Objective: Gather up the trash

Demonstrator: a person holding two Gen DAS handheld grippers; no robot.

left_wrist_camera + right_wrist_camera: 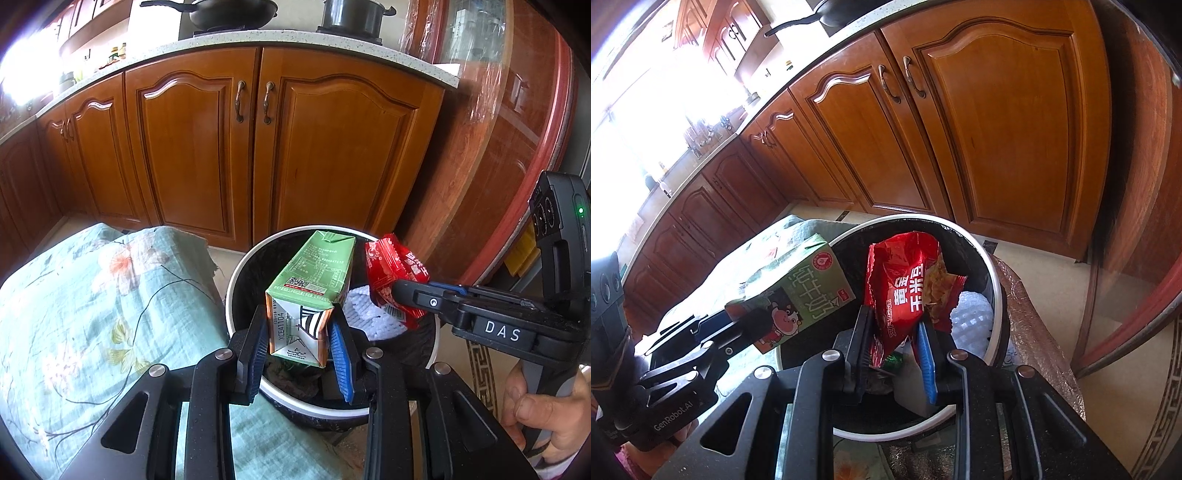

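Left gripper [299, 338] clamped on one green milk carton [314, 280], pads pressed to its near end, carton angled out over the bin's open mouth. Right gripper [897, 345] pinching one red snack wrapper [905, 280] by its lower edge, crumpled foil standing up between the fingers — also over the bin. In the left wrist view, right gripper reaching in from the right with the wrapper just beside the carton; whether the two touch, impossible to tell.

Below both: one round trash bin [236, 273], white rim, black liner, standing on the floor between a floral-covered surface [74, 295] on the left and a plastic-wrapped red-edged table [517, 147] on the right. Already inside — something white and textured [364, 308] on the right side, plus darker scraps near the bottom, too dim to name or count.

Farther off, wooden cabinet doors [192, 147] under a speckled counter, with one pan and one pot on the stove.

Judged from this: both pieces picked up and carried to the bin, neither yet dropped. Left to do — release each so it falls inside. No other loose trash visible on the cloth or floor.

Count: two grippers, one carton, one wrapper, one bin.
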